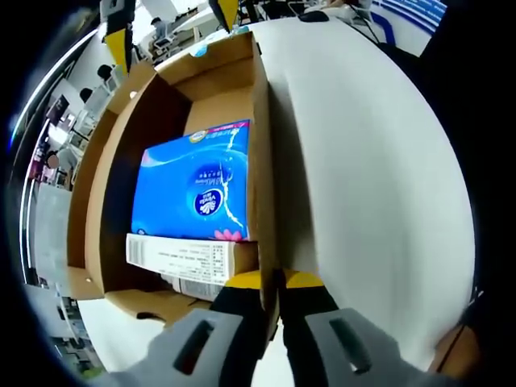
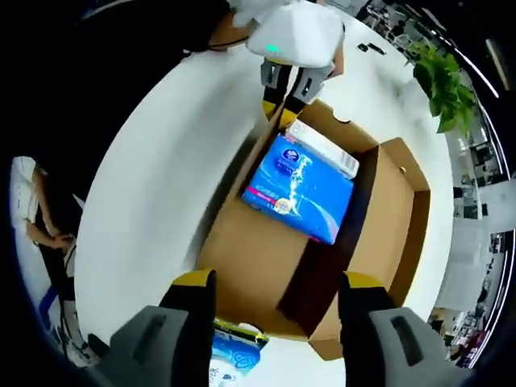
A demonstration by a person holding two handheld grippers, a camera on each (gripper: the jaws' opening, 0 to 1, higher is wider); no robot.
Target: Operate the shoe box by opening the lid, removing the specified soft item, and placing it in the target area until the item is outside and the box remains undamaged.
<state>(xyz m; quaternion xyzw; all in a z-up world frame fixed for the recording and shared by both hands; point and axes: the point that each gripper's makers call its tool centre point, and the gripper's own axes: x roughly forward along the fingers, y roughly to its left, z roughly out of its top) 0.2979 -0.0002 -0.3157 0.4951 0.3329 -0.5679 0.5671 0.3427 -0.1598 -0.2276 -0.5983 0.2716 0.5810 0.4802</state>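
Note:
An open cardboard shoe box (image 1: 262,121) lies on a white table, its lid (image 2: 395,218) folded back flat. Inside rests a blue soft tissue pack (image 1: 193,185) with a white printed side (image 1: 181,258); in the right gripper view the same pack (image 2: 298,185) lies against the far end of the box (image 2: 242,266). My left gripper (image 1: 272,282) is shut on the box's side wall and comes into the right gripper view (image 2: 284,93) at the top. My right gripper (image 2: 278,294) hangs open above the near end of the box, holding nothing.
A second blue-and-white pack (image 2: 238,351) lies on the table (image 2: 161,177) just outside the box, under my right gripper. A potted plant (image 2: 439,81) stands past the table's edge. A person (image 2: 44,218) is at the left. Cables (image 1: 322,12) lie at the table's far side.

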